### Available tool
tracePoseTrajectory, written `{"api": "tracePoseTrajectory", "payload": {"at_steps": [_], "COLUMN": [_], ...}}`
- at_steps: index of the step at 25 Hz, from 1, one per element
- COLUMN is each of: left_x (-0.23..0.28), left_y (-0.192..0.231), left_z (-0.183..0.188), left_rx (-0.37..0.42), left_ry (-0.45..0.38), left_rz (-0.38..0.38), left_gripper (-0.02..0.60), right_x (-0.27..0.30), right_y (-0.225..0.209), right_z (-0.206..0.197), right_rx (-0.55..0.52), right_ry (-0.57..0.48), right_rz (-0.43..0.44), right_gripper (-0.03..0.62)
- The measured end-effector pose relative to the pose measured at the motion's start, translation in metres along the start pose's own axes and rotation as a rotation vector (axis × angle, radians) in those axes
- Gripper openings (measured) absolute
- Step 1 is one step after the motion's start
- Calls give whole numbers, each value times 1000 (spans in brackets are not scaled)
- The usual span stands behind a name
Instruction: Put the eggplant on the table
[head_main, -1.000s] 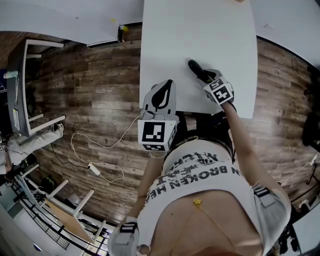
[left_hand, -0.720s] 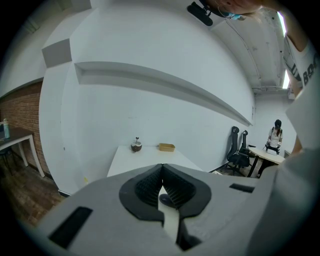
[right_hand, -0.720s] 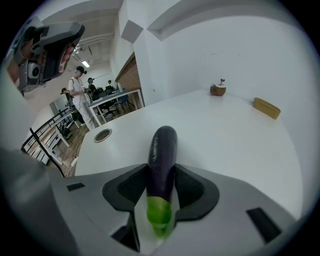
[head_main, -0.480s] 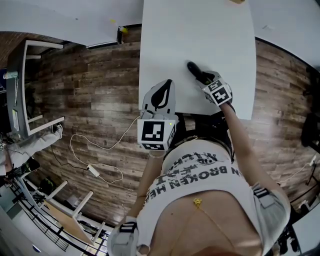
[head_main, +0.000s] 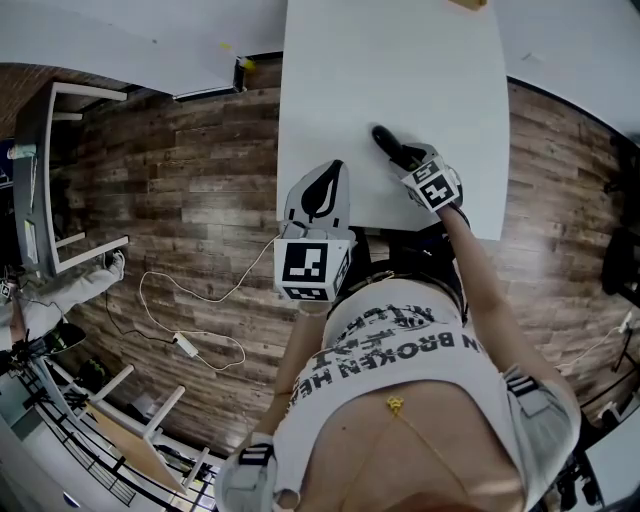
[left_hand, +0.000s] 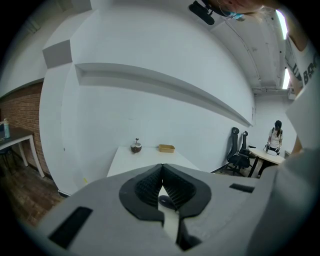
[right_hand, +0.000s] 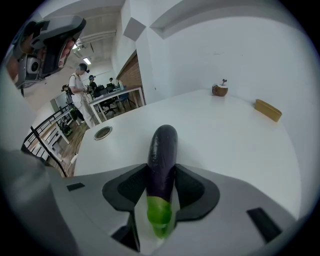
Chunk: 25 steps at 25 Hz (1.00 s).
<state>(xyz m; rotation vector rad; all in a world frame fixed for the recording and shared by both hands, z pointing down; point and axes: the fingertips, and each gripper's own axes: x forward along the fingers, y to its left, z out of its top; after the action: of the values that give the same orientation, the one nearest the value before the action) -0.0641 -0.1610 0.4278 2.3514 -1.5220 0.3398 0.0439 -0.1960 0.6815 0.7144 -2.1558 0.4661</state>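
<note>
- The table (head_main: 400, 60) lies at twelve o'clock.
- The left gripper (head_main: 322, 195) idles, jaws together and empty.
- The right gripper (head_main: 398, 152), at one o'clock of it, stays clamped on the eggplant (head_main: 384, 138) (low over the tabletop). Nothing has shifted, so release looks pending.

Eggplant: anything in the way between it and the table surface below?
Nothing visible. The right gripper holds the eggplant over a bare part of the table; the tan tray and the small brown object sit at the far end.
</note>
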Motion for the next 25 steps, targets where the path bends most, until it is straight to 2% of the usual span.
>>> {"api": "tracePoseTrajectory", "payload": {"at_steps": [25], "left_x": [-12], "left_y": [2], "left_z": [0], "left_rx": [-6], "left_ry": [-1], "left_rz": [19], "left_gripper": [6], "right_x": [-1], "right_y": [-1], "right_z": [4], "right_rx": [4], "right_ry": [1], "right_rz": [-2], "right_gripper": [169]}}
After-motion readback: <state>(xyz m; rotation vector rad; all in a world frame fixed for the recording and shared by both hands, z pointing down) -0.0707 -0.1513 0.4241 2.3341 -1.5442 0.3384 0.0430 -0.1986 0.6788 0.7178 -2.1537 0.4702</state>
